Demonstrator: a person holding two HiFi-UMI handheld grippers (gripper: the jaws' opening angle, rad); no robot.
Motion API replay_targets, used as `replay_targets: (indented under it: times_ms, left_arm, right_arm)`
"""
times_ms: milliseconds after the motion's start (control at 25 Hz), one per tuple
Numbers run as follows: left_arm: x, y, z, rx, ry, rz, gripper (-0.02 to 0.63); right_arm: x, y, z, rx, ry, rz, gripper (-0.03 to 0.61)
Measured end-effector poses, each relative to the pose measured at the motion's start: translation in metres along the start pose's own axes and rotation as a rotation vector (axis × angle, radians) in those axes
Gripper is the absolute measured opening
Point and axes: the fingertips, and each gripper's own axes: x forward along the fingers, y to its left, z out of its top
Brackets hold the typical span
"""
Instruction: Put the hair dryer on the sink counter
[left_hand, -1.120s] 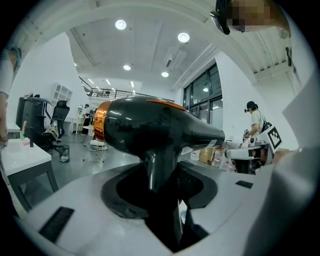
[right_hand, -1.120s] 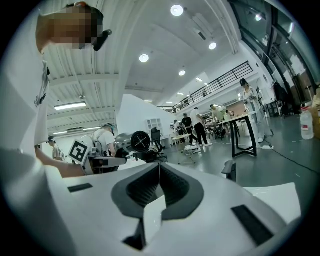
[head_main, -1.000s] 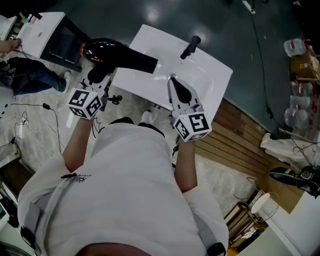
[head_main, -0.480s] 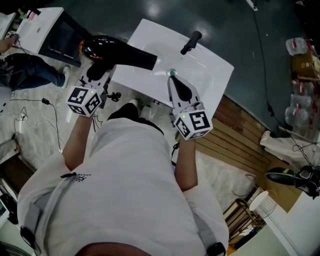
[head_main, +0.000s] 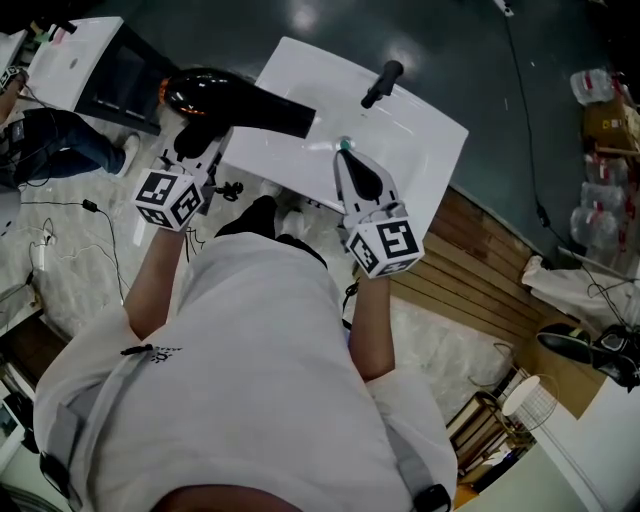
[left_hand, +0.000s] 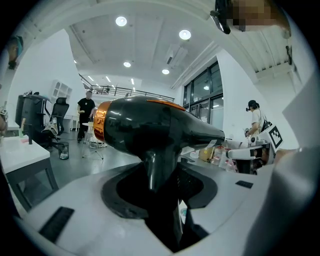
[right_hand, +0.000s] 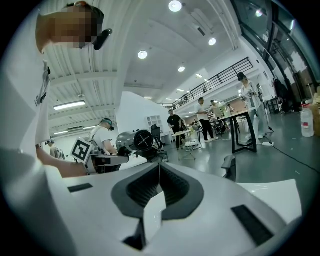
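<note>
A glossy black hair dryer with an orange ring hangs above the left end of the white sink counter, its nozzle pointing right over the counter. My left gripper is shut on the dryer's handle from below. In the left gripper view the handle drops between the jaws and the dryer's body fills the middle. My right gripper hovers over the counter's near edge, shut and holding nothing, its tips meeting. From the right gripper view the hair dryer shows end-on to the left.
A black faucet stands at the counter's far side. A white cabinet and a seated person are at the far left. Wooden slats lie right of the counter, bottles and a box further right. Cables cross the floor.
Both grippers and the hair dryer hold nearly the same place; only the head view has shifted a little.
</note>
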Motion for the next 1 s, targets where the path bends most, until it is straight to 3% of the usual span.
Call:
replay_targets:
  times_ms: [1000]
  left_arm:
    - [0.094, 0.027, 0.008, -0.012, 0.068, -0.129, 0.172]
  right_arm:
    - [0.048, -0.034, 0.006, 0.019, 0.018, -0.083, 0.008]
